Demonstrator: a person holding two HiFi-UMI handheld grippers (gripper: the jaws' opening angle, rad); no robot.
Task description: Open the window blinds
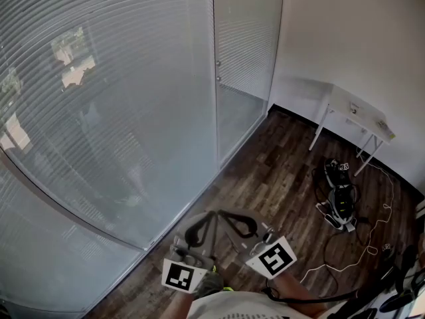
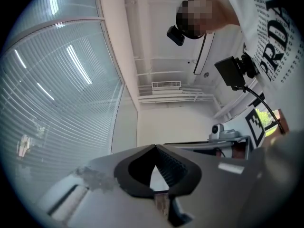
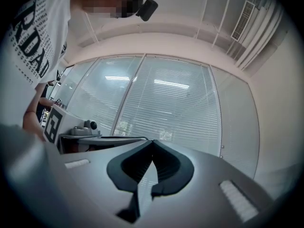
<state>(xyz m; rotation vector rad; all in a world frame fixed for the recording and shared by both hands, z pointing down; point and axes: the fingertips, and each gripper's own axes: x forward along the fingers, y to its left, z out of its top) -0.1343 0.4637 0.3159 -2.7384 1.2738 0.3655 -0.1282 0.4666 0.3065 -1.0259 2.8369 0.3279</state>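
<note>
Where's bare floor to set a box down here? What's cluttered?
Bare wood floor runs beside the blinds, up toward the white table. It is crowded on the right, where black gear lies on the floor near that table.

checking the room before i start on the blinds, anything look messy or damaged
The blinds hang closed with even slats. On the wood floor by the white table, a pile of gear and cables sprawls. The left gripper has a scuffed patch on its casing.

Dark wood floor [image 1: 279, 178], plain white wall [image 1: 345, 38] – a small white table [image 1: 358, 111] stands against it, with some gear [image 1: 340, 203] and loose cables on the floor nearby. A big window [image 1: 99, 111] fills the left. White ceiling – vent [image 2: 166, 85] up there.
</note>
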